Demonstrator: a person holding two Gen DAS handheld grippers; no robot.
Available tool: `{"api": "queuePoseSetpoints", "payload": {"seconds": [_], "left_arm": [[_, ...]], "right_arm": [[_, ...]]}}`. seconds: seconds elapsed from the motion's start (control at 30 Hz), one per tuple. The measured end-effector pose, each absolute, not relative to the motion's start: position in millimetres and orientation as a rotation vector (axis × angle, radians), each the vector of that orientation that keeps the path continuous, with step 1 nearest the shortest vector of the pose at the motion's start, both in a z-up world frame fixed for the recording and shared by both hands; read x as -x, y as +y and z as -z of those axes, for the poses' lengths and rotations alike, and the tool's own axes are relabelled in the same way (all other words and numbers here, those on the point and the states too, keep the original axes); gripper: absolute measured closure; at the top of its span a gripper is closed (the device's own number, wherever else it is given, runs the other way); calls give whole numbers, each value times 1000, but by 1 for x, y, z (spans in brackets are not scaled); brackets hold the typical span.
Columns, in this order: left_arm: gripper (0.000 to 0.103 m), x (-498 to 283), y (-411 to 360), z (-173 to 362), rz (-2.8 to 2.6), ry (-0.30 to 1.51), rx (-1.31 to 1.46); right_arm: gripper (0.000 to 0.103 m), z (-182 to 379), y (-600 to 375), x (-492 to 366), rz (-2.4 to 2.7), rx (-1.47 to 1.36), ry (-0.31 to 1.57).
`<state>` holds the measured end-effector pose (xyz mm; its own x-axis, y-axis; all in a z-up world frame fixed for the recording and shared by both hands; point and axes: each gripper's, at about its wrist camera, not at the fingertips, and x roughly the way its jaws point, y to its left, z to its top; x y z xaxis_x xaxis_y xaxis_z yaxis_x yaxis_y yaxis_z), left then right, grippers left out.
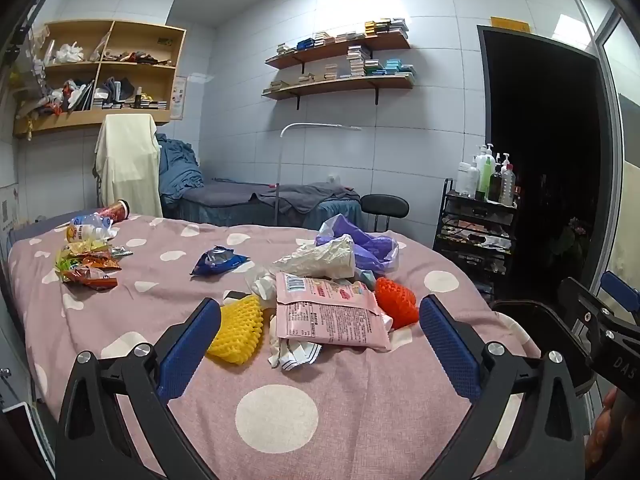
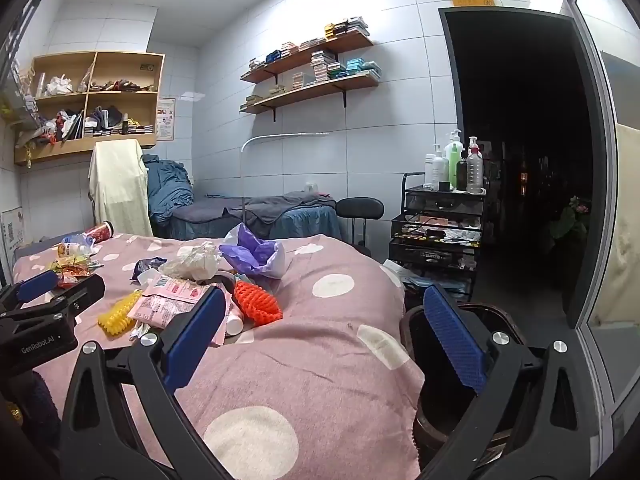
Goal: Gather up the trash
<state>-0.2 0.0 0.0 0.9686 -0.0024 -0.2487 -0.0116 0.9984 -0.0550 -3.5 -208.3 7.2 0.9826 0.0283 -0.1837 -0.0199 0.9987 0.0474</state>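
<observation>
Trash lies scattered on a bed with a pink dotted cover (image 1: 304, 392). In the left wrist view a pink snack bag (image 1: 332, 312) sits in the middle, a yellow foam net (image 1: 238, 332) to its left, an orange foam net (image 1: 396, 300) to its right, crumpled paper (image 1: 294, 354) in front. Behind them lie a white bag (image 1: 320, 258), a purple bag (image 1: 360, 244) and a blue wrapper (image 1: 218, 262). My left gripper (image 1: 320, 344) is open just short of the pile, nothing between its fingers. My right gripper (image 2: 324, 336) is open over the bed's right edge, beside a dark bin (image 2: 436, 344).
Snack wrappers (image 1: 86, 264), a plastic bottle (image 1: 90, 228) and a red cup (image 1: 116, 212) lie at the bed's far left. A black trolley (image 2: 440, 224) with bottles stands to the right, by a dark doorway. A second bed (image 1: 260, 200) and a black stool (image 1: 384, 206) are behind.
</observation>
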Motion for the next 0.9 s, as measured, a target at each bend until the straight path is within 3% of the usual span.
{"api": "queuePoseSetpoints", "payload": {"seconds": [0.9], "left_arm": [[5,-4,-3,3,9,264,46]], "right_arm": [[5,-3,-206,3,-34,-57,198]]}}
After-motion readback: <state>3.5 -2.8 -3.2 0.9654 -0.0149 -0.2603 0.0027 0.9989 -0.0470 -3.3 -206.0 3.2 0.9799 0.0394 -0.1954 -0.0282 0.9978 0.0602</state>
